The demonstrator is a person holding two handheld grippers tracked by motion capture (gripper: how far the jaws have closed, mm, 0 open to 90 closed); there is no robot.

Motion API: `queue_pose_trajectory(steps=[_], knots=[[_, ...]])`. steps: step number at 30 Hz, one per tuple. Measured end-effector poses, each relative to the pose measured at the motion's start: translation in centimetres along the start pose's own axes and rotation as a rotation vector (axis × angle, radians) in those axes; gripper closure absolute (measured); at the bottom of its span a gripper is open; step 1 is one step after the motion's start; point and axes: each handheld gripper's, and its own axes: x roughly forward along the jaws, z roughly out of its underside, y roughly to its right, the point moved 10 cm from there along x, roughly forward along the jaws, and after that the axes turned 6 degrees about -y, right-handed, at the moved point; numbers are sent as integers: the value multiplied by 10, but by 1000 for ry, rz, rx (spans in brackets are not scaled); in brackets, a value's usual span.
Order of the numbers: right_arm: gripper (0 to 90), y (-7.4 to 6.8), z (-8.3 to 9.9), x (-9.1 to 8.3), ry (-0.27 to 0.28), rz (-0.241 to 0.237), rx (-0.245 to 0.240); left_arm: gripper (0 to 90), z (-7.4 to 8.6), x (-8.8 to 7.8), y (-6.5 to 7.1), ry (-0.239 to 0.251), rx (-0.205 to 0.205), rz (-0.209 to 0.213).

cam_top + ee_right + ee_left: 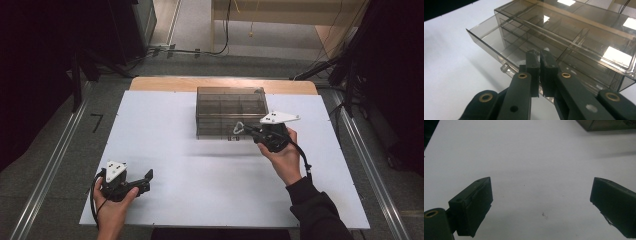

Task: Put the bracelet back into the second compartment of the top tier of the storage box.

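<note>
A smoky clear drawer box (230,102) stands at the far middle of the white table (165,145). In the right gripper view a low drawer (486,40) of the box (579,30) is slid out, with a small clear knob (504,68) on its front. My right gripper (245,129) is at the box's front, and its jaws stand shut together over the drawer's open compartments (540,53); I see nothing between them. My left gripper (146,181) rests at the near left of the table, open, with bare table between its jaws (540,187).
A wooden strip (220,83) runs along the table's far edge. Metal rails (55,165) flank the table on the floor, with cables (200,50) and dark stands beyond. A corner of the box (606,125) shows at the top right of the left gripper view.
</note>
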Motion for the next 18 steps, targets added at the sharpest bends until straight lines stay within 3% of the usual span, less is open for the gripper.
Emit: queue_pose_trajectory(steps=[18], knots=[[837,0,2,21,-37,7,-6,49,1,0,0,-4,1,2]])
